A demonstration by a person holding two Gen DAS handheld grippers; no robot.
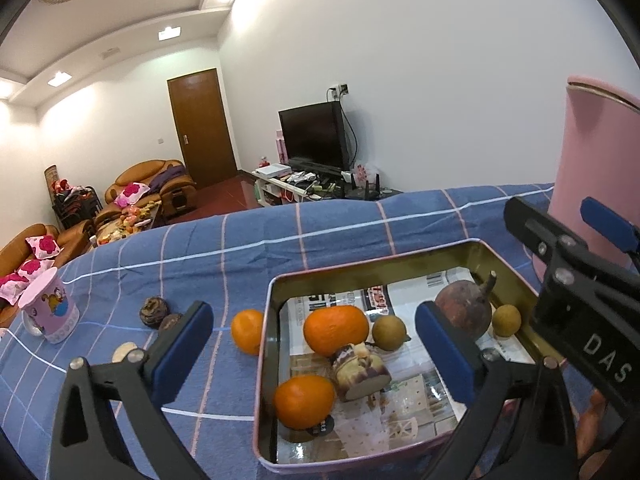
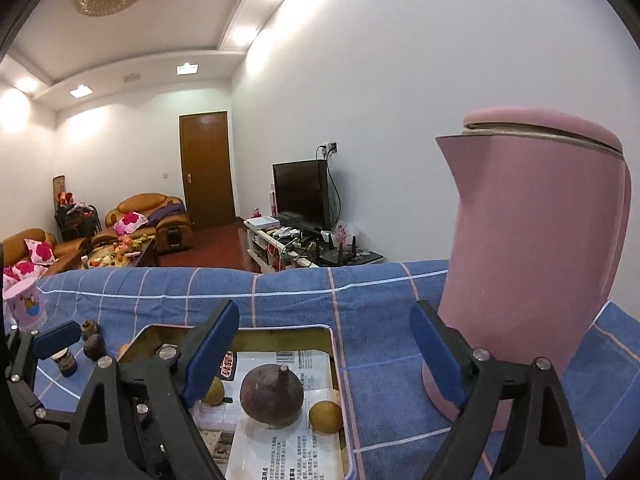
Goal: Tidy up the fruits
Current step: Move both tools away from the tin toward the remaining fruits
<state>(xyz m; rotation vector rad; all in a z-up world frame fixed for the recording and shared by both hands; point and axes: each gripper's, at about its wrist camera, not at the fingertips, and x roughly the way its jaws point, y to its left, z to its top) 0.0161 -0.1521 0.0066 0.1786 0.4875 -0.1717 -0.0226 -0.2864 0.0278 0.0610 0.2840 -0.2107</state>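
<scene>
A newspaper-lined metal tin [image 1: 269, 360] sits on the blue checked cloth. It holds two oranges [image 1: 336, 330], a cut purple-streaked stub [image 1: 362, 372], two small brownish round fruits [image 1: 389, 334] and a dark brown stemmed fruit [image 1: 464, 314]. My left gripper [image 1: 314, 316] hangs open above the tin's left half, with nothing between its pads. A third orange [image 1: 248, 331] and two dark knobbly fruits [image 1: 153, 311] lie on the cloth left of the tin. My right gripper [image 2: 323, 312] is open and empty over the tin's right end, above the dark stemmed fruit [image 2: 272, 396].
A tall pink kettle [image 2: 536, 260] stands right of the tin, close to my right gripper's right finger. A pink cartoon cup [image 1: 50, 312] stands at the far left of the cloth. Beyond the table's far edge is a room with sofas and a television.
</scene>
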